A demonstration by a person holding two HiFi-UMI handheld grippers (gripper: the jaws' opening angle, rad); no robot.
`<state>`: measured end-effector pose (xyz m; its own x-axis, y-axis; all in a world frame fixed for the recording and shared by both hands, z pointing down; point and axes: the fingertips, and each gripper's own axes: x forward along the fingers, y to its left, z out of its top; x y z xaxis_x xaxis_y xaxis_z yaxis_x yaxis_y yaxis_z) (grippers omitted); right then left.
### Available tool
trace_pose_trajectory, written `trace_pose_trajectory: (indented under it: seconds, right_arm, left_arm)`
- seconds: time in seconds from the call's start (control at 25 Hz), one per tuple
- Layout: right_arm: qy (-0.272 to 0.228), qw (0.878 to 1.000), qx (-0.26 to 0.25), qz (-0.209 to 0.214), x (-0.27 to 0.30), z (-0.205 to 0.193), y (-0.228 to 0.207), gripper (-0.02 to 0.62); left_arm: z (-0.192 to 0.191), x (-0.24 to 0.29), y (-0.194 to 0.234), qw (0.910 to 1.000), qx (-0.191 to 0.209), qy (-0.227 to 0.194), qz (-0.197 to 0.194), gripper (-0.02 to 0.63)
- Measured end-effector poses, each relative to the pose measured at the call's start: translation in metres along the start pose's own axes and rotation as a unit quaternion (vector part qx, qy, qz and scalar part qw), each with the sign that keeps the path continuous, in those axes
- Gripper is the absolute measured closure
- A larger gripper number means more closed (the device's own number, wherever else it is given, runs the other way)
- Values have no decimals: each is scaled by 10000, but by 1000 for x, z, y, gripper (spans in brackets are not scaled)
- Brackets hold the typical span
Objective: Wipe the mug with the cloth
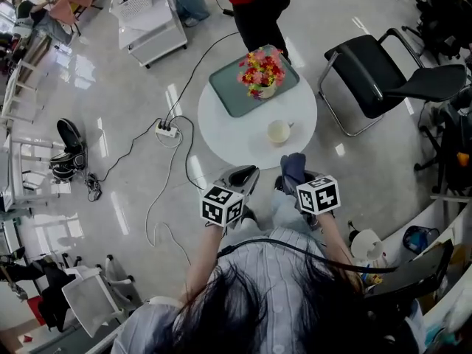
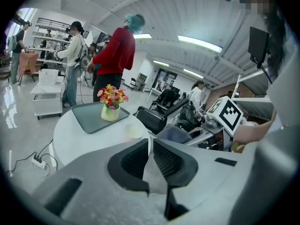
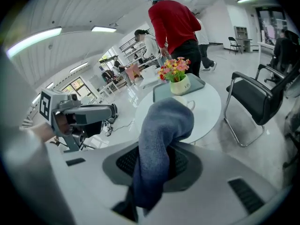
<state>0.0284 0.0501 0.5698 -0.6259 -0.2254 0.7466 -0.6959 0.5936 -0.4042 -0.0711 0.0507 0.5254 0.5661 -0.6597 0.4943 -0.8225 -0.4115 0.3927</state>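
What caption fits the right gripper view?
Right tool grips a blue cloth; the mug sits on the round table ahead.

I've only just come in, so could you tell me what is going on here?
A person stands at a round white table with a gripper in each hand. The right gripper is shut on a blue cloth, which bulges up out of it. The left gripper is shut with nothing in it. The mug stands untouched on the table, beside a tray with flowers, so no wiping is under way. Someone in red stands at the far side.
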Motion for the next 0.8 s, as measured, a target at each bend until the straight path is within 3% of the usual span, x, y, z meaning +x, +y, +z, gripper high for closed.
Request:
trace_pose_trajectory:
  seconds: [0.48, 0.8]
  right_arm:
    - [147, 9983, -342, 445, 4, 26, -42, 494]
    - [64, 9982, -266, 530, 7, 36, -54, 494]
  left_arm:
    - [32, 50, -6, 9991, -129, -108, 380, 563]
    - [42, 55, 2, 9973, 173, 59, 707, 563]
